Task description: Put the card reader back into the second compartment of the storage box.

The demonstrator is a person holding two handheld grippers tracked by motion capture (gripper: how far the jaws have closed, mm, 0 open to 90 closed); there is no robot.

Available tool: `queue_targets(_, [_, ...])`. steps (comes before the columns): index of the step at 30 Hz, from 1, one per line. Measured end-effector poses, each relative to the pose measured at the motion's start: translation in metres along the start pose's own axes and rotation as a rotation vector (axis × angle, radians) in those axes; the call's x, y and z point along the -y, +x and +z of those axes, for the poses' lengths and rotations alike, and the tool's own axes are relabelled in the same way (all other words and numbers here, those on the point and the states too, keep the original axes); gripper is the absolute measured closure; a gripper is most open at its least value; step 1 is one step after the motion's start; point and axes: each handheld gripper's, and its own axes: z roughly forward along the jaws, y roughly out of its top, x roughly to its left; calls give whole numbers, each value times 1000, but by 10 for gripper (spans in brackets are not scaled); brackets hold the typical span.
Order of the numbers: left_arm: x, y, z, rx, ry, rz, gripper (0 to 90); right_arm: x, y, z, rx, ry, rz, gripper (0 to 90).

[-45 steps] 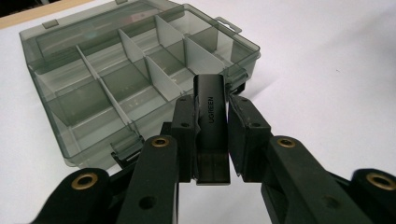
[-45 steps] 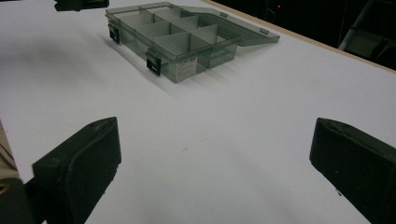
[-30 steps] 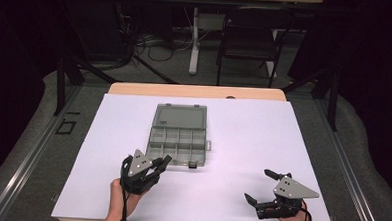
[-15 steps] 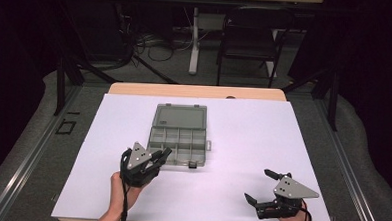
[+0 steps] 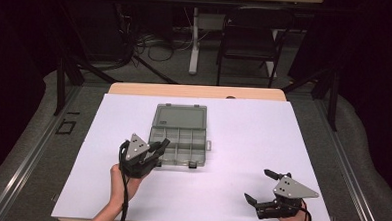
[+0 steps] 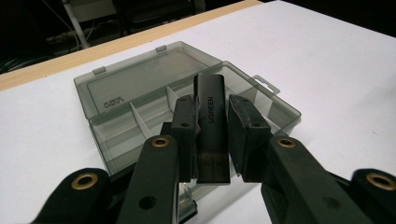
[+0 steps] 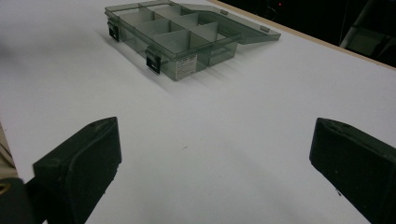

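Where the near table edge is met: a forearm and hand are cut off at the bottom of the high view on each side, so little of the person is seen.
Right gripper (image 5: 267, 185): held low over the white table (image 5: 293, 140) at the near right, its jaws spread wide with nothing between them; in the right gripper view the pads (image 7: 84, 163) are seen far apart over bare white surface.
Left gripper (image 5: 157, 148): held at the near left, just before the box's front left corner, its jaws clenched on a black adapter (image 6: 211, 126).
Black adapter: a slim dark block lettered UGREEN, gripped about its middle; its long axis is run along the jaws, pointing away from the hand toward the box. Its near end is cut square; its far end is seen over the box's compartments. In the high view it is too small to be made out.
Organizer box (image 5: 179, 137): a smoky translucent case, set mid-table with its lid (image 6: 140, 79) laid open flat on the far side. Dividers are seen inside; whether anything lies in the compartments cannot be told, as the front ones are partly hidden by the left gripper's jaws.
Latches (image 7: 154, 59): two dark clips are hung on the box's front wall.
Far background: a chair (image 5: 249, 40) and cables on the floor are barely made out in the dark.
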Motion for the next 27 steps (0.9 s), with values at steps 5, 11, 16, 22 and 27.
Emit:
queue_targets(5, [-3,4,5,-11,-4,-6,734,0,0,0,0,-1,0,17])
queue_targets(11, [-6,9,11,-16,0,-15,734,0,0,0,2,-2,1,17])
queue_targets(16, [-7,12,17,-22,0,-21,734,0,0,0,2,0,0,17])
queue_targets(22, [-10,15,23,-31,-1,-34,734,1,0,0,1,0,3,17])
queue_targets(27, [-11,17,29,-35,-1,-41,734,1,0,1,2,6,1,18])
